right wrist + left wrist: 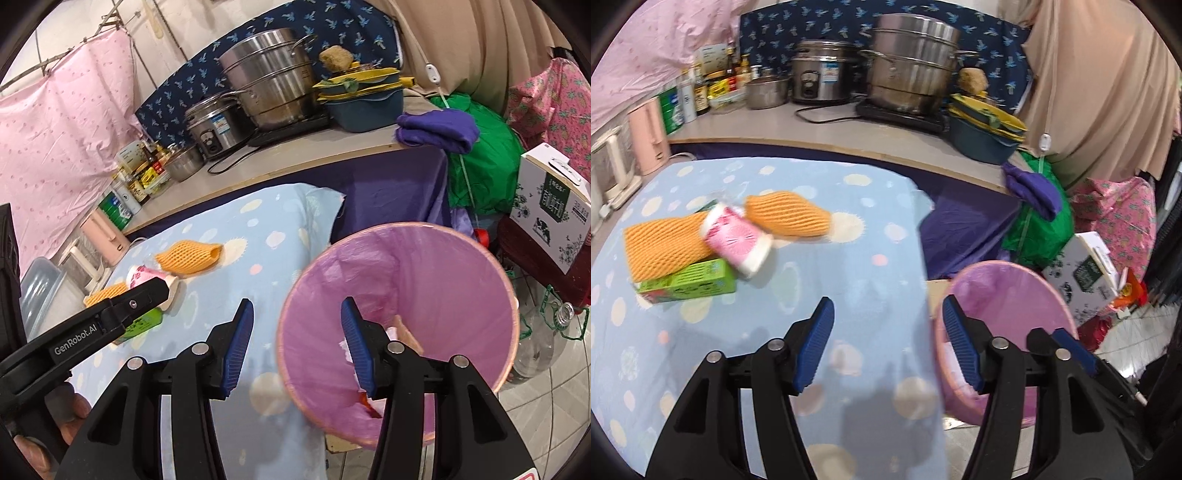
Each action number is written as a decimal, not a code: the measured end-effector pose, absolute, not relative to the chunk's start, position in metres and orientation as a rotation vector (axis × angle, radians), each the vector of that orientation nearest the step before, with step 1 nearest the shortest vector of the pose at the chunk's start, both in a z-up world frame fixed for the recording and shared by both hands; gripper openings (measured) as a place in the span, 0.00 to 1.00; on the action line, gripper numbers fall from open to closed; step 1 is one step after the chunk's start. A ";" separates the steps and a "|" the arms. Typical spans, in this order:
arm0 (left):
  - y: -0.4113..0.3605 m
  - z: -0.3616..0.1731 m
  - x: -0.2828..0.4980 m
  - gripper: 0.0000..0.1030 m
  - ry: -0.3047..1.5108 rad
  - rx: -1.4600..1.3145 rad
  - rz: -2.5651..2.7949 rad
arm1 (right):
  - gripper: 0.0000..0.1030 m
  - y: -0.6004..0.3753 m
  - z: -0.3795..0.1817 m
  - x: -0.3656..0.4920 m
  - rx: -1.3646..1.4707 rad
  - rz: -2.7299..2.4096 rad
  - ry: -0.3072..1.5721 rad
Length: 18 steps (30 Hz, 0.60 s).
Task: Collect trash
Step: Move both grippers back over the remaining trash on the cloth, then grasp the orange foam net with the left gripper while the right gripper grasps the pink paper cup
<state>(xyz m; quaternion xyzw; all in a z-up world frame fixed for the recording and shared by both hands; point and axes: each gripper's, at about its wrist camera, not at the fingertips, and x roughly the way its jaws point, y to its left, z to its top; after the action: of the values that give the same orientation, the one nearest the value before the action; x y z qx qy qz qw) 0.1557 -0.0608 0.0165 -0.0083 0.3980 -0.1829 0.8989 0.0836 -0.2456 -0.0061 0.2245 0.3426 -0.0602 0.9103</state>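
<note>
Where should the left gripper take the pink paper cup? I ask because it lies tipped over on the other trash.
Judging by its pose, grip the pink paper cup across its side wall mid-body, coming from above. It lies on its side, leaning on the orange foam net and green box, so its round wall faces up. The left gripper is open and empty.

1. The left gripper [888,345] has glossy black plastic arms with triangular cut-outs, and each linkage carries round silver pivot screws [775,345].
2. Its two fingers carry ribbed blue rubber pads [815,345], long and tapered to a tip.
3. The right gripper [297,345] is of the same build: black arms, silver screws, ribbed blue pads [238,347].
4. In the right wrist view, the left gripper's black side bears white lettering, "GenRobot.AI" [75,339].
</note>
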 end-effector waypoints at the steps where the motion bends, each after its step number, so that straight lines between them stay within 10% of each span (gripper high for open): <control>1: -0.051 0.014 0.157 0.65 0.823 -0.015 -0.350 | 0.47 -0.240 -0.007 0.087 0.458 -0.113 0.714; 18: 0.136 -0.018 0.210 0.81 0.865 -0.172 0.002 | 0.53 -0.118 -0.032 0.158 0.350 0.090 0.821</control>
<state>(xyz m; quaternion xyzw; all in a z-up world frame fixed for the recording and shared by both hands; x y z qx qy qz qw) 0.2096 0.1363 -0.0177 -0.0834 0.4184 0.0008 0.9044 0.1578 -0.1185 -0.0325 0.1690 0.3968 0.0435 0.9012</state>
